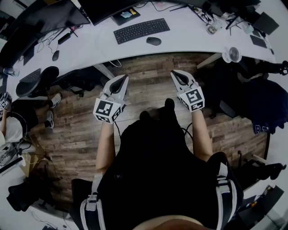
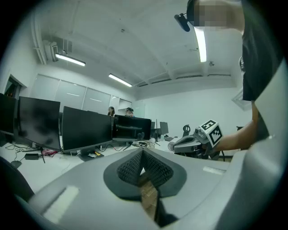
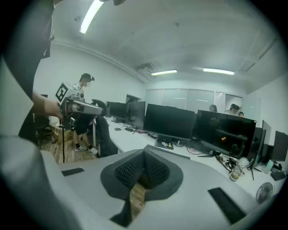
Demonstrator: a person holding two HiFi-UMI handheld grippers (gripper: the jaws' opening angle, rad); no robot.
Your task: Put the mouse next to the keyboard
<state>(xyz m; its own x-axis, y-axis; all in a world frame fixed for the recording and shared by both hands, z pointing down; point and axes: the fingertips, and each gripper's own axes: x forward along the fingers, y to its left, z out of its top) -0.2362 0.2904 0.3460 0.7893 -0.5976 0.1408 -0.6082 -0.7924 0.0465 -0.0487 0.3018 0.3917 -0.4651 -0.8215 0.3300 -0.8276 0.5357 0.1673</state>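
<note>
A black keyboard [image 1: 141, 30] lies on the white desk [image 1: 189, 33], with a dark mouse [image 1: 154, 41] just in front of its right end. My left gripper [image 1: 123, 81] is held over the wooden floor short of the desk edge, shut and empty. My right gripper [image 1: 175, 74] hangs at the same distance, also shut with nothing in it. In the left gripper view the ribbed pads [image 2: 143, 164] meet; the right gripper [image 2: 173, 147] shows beside it. In the right gripper view the pads [image 3: 145, 167] touch, and the keyboard's edge [image 3: 167, 152] peeks over them.
Monitors [image 1: 118, 6] stand behind the keyboard, more monitors [image 3: 171, 121] line the desk. An office chair [image 1: 38, 81] stands at the left, a small fan [image 1: 232, 55] and cables at the desk's right. A seated person [image 1: 13, 126] is at far left.
</note>
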